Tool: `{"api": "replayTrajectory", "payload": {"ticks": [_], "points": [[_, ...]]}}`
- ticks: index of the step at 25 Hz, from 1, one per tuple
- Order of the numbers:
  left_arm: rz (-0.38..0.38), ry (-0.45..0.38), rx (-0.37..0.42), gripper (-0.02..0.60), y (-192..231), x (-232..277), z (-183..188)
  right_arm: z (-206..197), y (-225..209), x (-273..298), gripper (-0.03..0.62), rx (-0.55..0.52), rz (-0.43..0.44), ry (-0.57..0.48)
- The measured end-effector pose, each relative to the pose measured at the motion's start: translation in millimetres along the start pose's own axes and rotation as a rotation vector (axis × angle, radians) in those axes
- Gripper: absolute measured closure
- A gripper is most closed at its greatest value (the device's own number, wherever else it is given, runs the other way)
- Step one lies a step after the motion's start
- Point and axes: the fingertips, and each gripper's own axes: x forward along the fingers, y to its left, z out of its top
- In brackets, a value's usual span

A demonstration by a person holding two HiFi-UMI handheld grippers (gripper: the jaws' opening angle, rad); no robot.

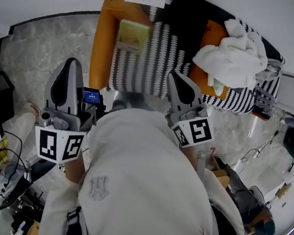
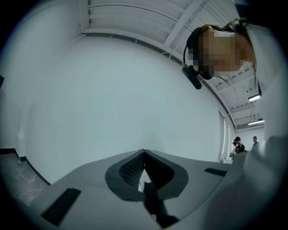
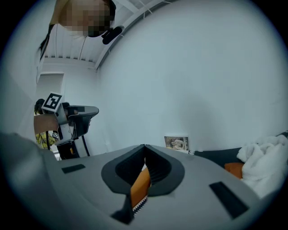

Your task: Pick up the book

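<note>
Orange sofa [image 1: 99, 52] sitting on marbled grey floor [image 1: 36, 50] by white wall [image 3: 202, 67], striped blanket [image 1: 154, 50] covering it, book [image 1: 133, 34] lying on blanket, left gripper [image 2: 144, 153] and right gripper [image 3: 145, 147] hovering closed, holding nothing

Bright, even indoor light with soft shadows. Strong fisheye bending curves the edges of every view, and dark corners ring both gripper views.

Left gripper [image 1: 67, 71], right gripper [image 1: 178, 82]: both closed
</note>
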Motion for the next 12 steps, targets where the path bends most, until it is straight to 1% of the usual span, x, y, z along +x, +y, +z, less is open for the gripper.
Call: {"api": "replayTrajectory", "payload": {"ticks": [3, 7, 12], "points": [[0.053, -0.007, 0.001, 0.572, 6, 1, 1, 3, -4, 8, 0.577, -0.006, 0.034, 0.006], [0.101, -0.022, 0.001, 0.572, 10, 1, 1, 2, -10, 13, 0.577, -0.01, 0.068, 0.023], [0.128, -0.011, -0.007, 0.572, 10, 2, 0, 1, -16, 18, 0.577, -0.003, 0.087, 0.041]]}}
